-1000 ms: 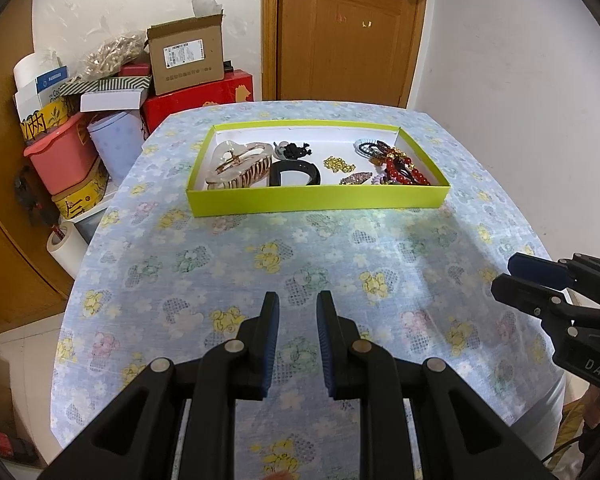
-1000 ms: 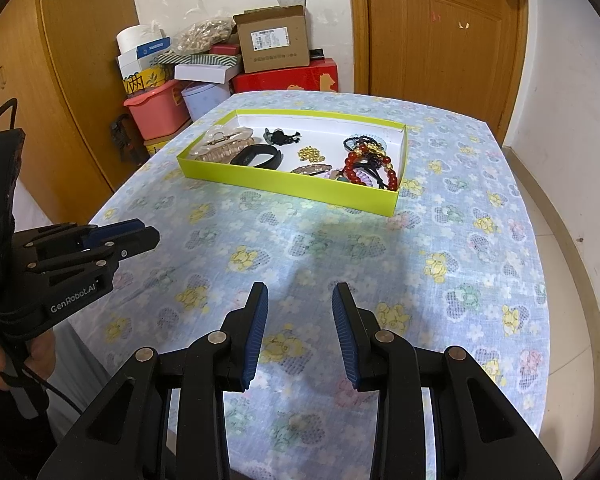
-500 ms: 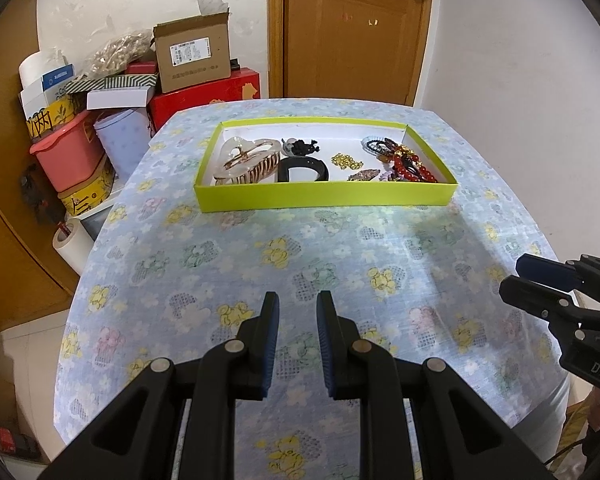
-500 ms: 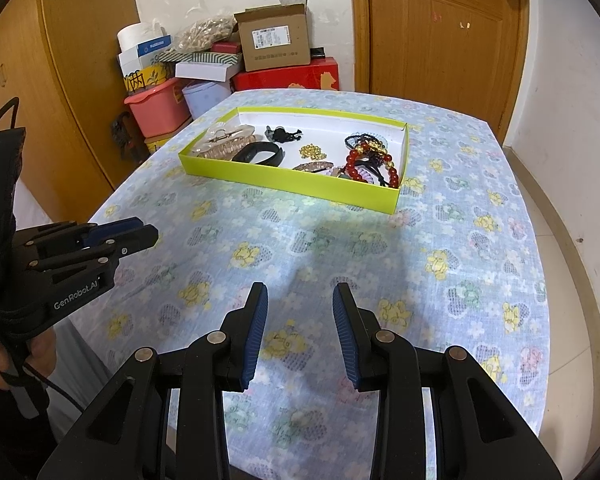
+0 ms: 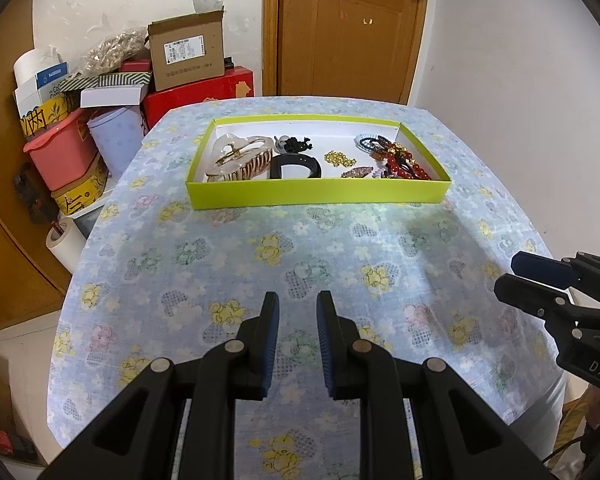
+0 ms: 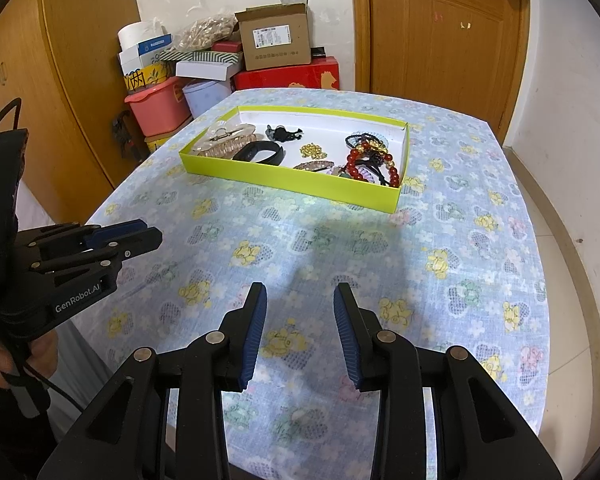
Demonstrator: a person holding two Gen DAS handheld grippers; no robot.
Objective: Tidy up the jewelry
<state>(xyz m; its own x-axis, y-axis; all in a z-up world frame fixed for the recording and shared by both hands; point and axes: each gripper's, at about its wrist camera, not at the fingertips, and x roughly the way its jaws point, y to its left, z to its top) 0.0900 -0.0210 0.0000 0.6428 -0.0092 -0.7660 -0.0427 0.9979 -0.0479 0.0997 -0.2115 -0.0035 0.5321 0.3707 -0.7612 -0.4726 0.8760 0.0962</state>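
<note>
Jewelry (image 5: pixel 392 158) all in green tray (image 5: pixel 316 196) at table's 12 o'clock, none loose on cloth, left gripper (image 5: pixel 297 312) and right gripper (image 6: pixel 300 304) both parted, empty, at 6 — sorted-or-pending unclear.

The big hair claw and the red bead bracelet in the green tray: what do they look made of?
Hair claw: likely glossy plastic or acetate, a translucent cream top with brown-streaked teeth. Red bead bracelet: round, shiny, dark red beads, maybe glass, stone or resin; the look leaves it open. Green tray: matte, thin-walled, apparently cardboard.
</note>
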